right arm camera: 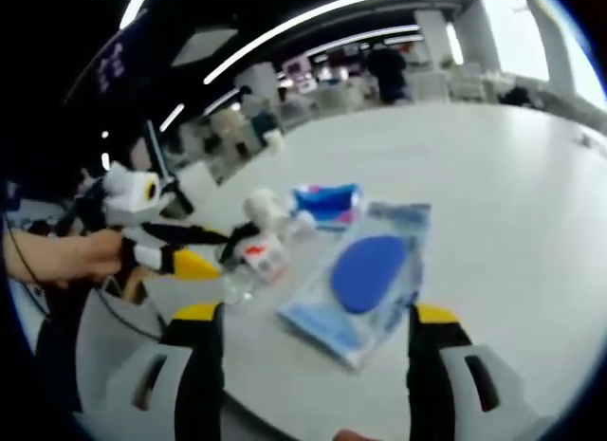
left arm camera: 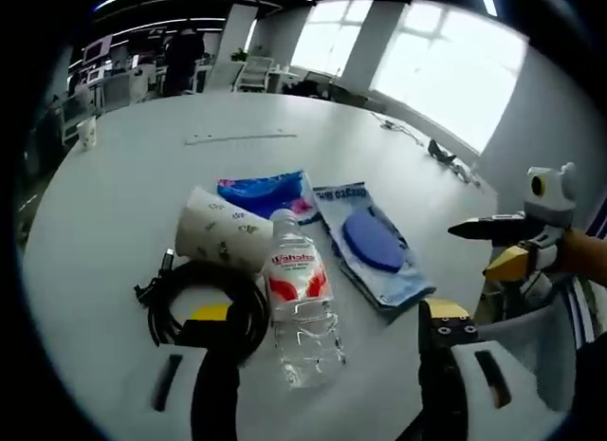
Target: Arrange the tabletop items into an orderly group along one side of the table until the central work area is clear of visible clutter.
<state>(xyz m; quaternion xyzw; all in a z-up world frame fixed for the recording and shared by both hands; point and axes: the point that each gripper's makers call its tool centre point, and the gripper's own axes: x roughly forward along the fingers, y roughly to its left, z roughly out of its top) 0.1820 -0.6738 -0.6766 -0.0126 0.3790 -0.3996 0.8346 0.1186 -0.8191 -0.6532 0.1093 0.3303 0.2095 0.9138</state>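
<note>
A clear water bottle (left arm camera: 302, 303) with a red label lies on the white table (left arm camera: 123, 194), between the jaws of my open left gripper (left arm camera: 329, 318). A coiled black cable (left arm camera: 204, 303) lies by the left jaw. Behind them a patterned paper cup (left arm camera: 223, 232) lies on its side, beside a blue packet (left arm camera: 270, 192) and a clear pouch (left arm camera: 375, 247) holding a blue disc. My right gripper (left arm camera: 479, 249) hovers open off the table's right edge. In the right gripper view, my right gripper (right arm camera: 315, 318) stands open just short of the pouch (right arm camera: 365, 275), and the left gripper (right arm camera: 220, 251) reaches the bottle (right arm camera: 256, 261).
A thin pale strip (left arm camera: 237, 136) lies far back on the table, and cables (left arm camera: 446, 156) trail at its right rim. A small white object (left arm camera: 87, 133) stands at the left rim. A grey chair (left arm camera: 531, 337) sits below the right edge. Desks and a person (left arm camera: 180, 52) stand beyond.
</note>
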